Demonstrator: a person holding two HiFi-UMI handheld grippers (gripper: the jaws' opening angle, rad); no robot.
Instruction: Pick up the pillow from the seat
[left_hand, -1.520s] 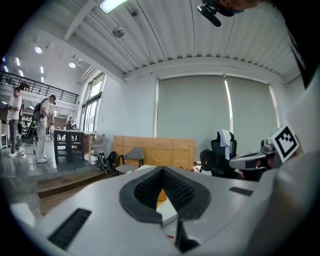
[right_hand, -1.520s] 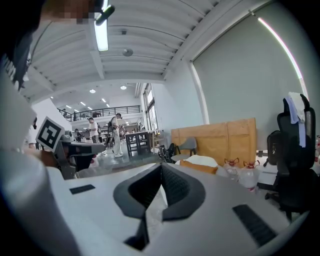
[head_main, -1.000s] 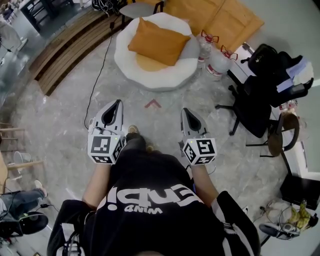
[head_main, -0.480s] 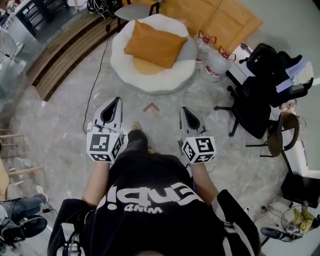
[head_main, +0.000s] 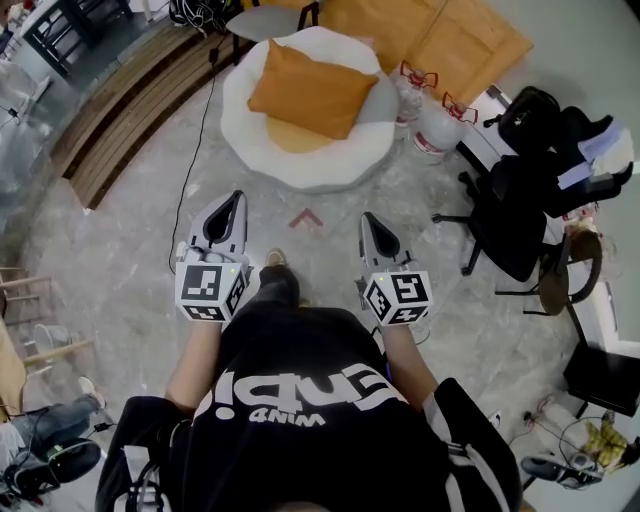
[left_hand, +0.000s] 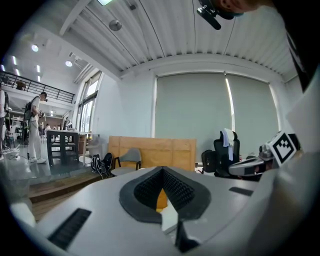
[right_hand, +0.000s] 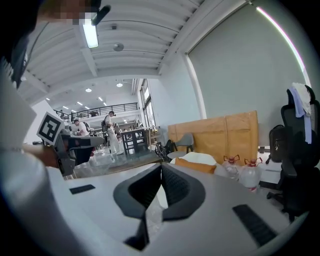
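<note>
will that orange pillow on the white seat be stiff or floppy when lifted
Probably floppy: the orange pillow rests slumped on the white seat. Its plump look suggests light stuffing. Lying flat, it seems unlikely to roll.

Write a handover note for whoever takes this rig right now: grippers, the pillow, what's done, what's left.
Left gripper: shut, nothing between the jaws, held out in front.
Right gripper: shut, empty, alongside the left.
Orange pillow: lies on the white round seat straight ahead, untouched; both grippers are short of the seat.
Done: nothing yet.
Left: close in, open the jaws, grip the pillow, lift it off. Mind the two water bottles at the seat's right.
</note>
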